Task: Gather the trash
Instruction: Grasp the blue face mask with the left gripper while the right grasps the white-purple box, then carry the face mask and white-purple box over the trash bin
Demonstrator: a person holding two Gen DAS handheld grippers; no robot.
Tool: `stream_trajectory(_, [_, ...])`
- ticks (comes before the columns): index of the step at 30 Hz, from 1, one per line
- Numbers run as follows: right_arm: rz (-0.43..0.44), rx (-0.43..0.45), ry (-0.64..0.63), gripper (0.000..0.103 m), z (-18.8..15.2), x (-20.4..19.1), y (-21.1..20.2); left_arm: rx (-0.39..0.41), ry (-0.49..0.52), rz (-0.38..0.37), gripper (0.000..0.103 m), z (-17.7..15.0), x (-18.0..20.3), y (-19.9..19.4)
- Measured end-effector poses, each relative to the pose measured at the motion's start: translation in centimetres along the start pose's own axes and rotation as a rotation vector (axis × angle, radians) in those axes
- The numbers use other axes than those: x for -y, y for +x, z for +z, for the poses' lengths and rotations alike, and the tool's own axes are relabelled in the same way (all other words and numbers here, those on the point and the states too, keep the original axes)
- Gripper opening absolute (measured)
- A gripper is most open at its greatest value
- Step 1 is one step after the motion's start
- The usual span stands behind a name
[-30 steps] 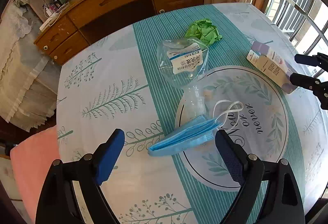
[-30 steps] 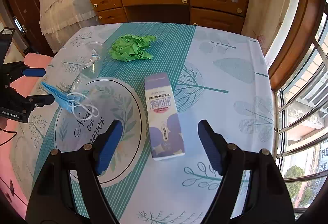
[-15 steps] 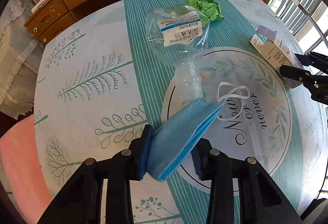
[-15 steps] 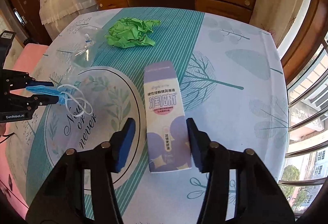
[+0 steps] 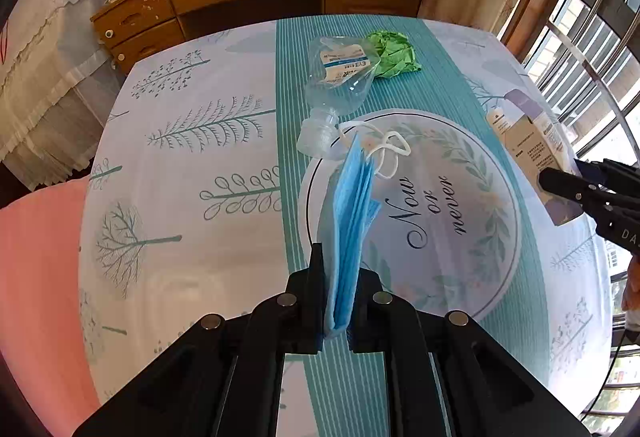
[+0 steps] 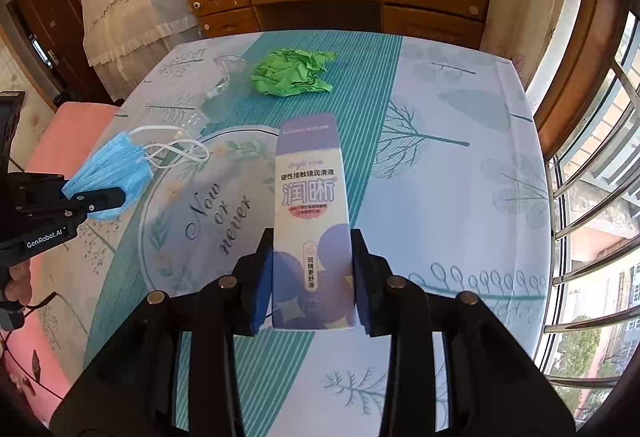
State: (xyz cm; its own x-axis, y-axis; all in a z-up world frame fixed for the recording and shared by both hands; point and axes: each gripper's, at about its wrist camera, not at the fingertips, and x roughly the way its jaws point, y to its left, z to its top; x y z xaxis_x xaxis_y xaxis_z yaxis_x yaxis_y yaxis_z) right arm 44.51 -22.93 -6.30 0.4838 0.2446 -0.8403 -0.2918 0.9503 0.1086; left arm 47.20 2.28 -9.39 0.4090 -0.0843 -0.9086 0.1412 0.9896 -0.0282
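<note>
The left tool [image 5: 335,301] pinches the blue face mask [image 5: 352,221]; the right tool [image 6: 313,277], its jaws just closing, clamps the carton [image 6: 310,205]. The clear plastic bottle [image 5: 340,81] and crumpled green paper [image 5: 394,55] lie beyond on the bench [image 5: 192,165].

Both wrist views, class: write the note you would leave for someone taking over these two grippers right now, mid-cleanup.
Left gripper: shut on the blue face mask, ear loops dangling.
Right gripper: jaws have just been closing, pads now pressing the sides of the purple-and-white box.
On the table: clear plastic bag and crumpled green paper, untouched.
Done: two pieces gripped.
Left: drop both in a bin (none in view), then fetch the bag and paper.
</note>
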Motion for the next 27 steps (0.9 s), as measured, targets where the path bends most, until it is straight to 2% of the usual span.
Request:
stream_trajectory(6, [0.001, 0.048, 0.021, 0.031, -3.1, -3.3, -5.4, 0.063, -0.059, -0.059, 0.008, -4.1, -0.1, -6.0])
stream_trajectory(11, [-0.007, 0.097, 0.048, 0.031, -7.2, -7.3, -10.8, 0.101, -0.062, -0.073, 0.008, -9.4, 0.2, -11.5])
stream_trajectory(19, [-0.029, 0.168, 0.098, 0.031, -16.3, -15.9, -19.2, 0.156, -0.028, -0.15, 0.008, -19.4, 0.4, -20.2])
stream_trajectory(27, [-0.032, 0.177, 0.168, 0.031, -26.4, -23.8, -24.7, 0.224, 0.067, -0.185, 0.008, -28.8, -0.3, -28.3])
